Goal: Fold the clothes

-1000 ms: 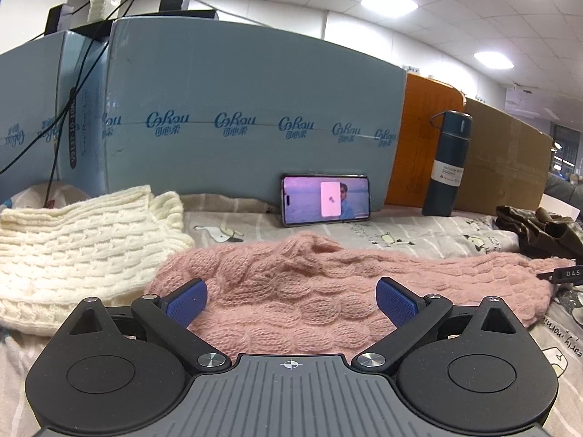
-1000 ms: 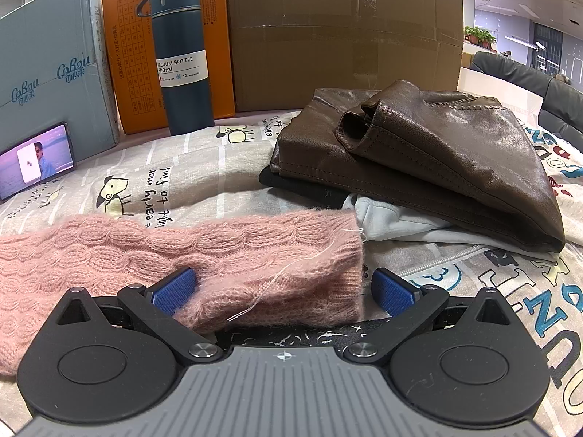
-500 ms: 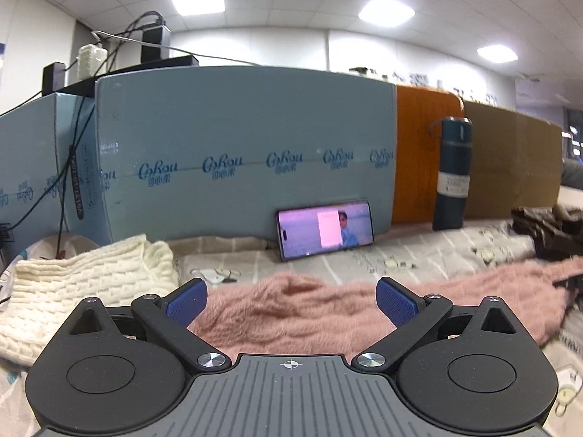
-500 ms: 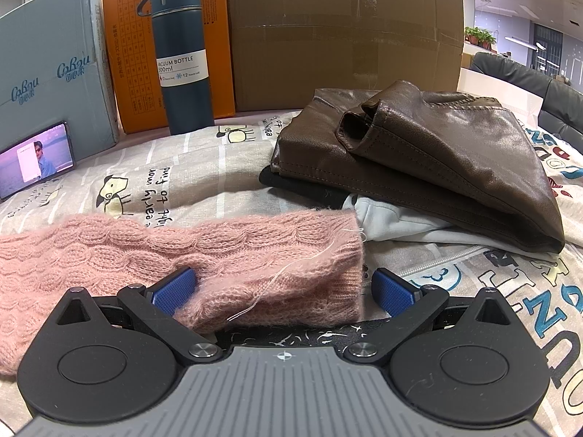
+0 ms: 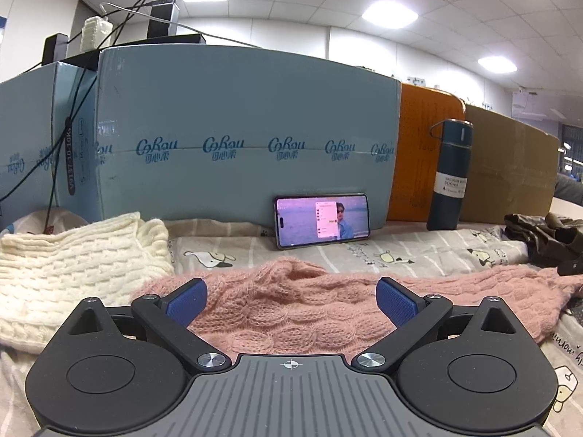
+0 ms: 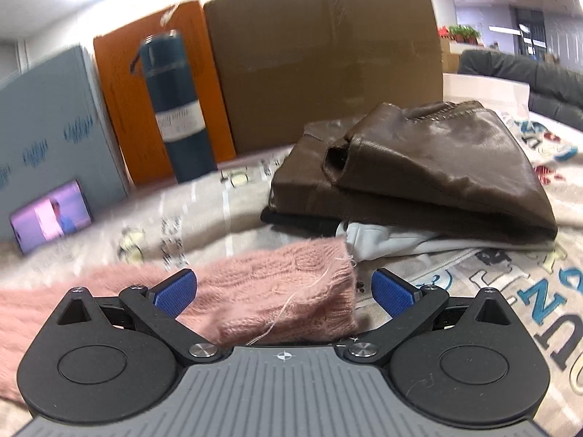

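A pink cable-knit sweater (image 5: 291, 313) lies stretched across the printed bedsheet (image 5: 400, 255). My left gripper (image 5: 289, 300) is open, its blue pads on either side of the knit's near edge. In the right wrist view the sweater's cuff end (image 6: 288, 298) lies between the blue pads of my right gripper (image 6: 284, 291), which is open too. A loose thread hangs from the cuff. A cream knit sweater (image 5: 73, 269) lies folded to the left. That right view is blurred by motion.
Blue cartons (image 5: 237, 138), an orange box (image 5: 422, 153) and a brown carton (image 6: 328, 58) wall the far side. A phone (image 5: 322, 220) leans on the blue carton, beside a dark blue flask (image 5: 450, 174). A folded brown leather jacket (image 6: 430, 167) tops a pile at the right.
My left gripper tilted up, then dropped back toward the pink sweater. My right gripper held still, then began moving, blurring its view, with the cuff now higher between its fingers.
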A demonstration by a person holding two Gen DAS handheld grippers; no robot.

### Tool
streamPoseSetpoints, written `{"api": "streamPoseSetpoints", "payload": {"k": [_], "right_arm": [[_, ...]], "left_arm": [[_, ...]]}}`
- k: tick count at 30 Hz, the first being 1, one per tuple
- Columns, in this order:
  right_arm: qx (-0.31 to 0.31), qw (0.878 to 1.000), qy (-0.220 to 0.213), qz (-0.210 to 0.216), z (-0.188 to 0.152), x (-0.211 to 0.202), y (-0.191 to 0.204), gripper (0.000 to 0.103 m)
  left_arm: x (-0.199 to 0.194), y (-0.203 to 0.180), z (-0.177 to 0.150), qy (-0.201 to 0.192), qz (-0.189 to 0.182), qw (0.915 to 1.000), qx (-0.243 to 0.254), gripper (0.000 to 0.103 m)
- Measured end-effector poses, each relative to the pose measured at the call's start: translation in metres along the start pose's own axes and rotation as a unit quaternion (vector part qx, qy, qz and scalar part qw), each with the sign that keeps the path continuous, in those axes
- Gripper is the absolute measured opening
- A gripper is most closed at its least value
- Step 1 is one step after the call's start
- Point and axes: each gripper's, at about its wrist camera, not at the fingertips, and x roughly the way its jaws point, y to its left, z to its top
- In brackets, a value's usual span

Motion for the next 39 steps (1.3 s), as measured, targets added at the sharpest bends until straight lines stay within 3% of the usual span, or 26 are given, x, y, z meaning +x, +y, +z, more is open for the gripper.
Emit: {"api": "streamPoseSetpoints", "payload": {"k": [7, 15, 26, 28, 33, 36, 39], "right_arm": [[0.063, 0.997, 0.025, 0.034, 0.003, 0.0, -0.014, 0.103], [0.06, 0.997, 0.04, 0.035, 0.001, 0.012, -0.011, 0.103], [0.076, 0.991, 0.041, 0.104, 0.004, 0.024, -0.005, 0.101], [0.06, 0.992, 0.04, 0.104, 0.004, 0.023, 0.001, 0.097], [0.042, 0.993, 0.038, 0.102, 0.001, 0.021, 0.006, 0.062], [0.047, 0.993, 0.037, 0.103, 0.001, 0.021, 0.004, 0.046], [0.057, 0.991, 0.037, 0.115, 0.001, 0.021, 0.001, 0.036]], "left_arm": [[0.002, -0.002, -0.003, 0.005, -0.004, 0.9999, 0.007, 0.101], [0.002, -0.002, -0.003, 0.006, -0.004, 0.9999, 0.008, 0.101], [0.002, -0.001, -0.004, 0.01, -0.007, 0.9999, 0.006, 0.101], [0.003, -0.001, -0.004, 0.01, -0.007, 0.9999, 0.005, 0.101], [0.003, -0.002, -0.005, 0.011, -0.008, 0.9999, 0.005, 0.101], [0.004, -0.001, -0.005, 0.013, -0.009, 0.9999, 0.003, 0.101], [0.005, -0.001, -0.005, 0.014, -0.009, 0.9999, 0.002, 0.101]]}}
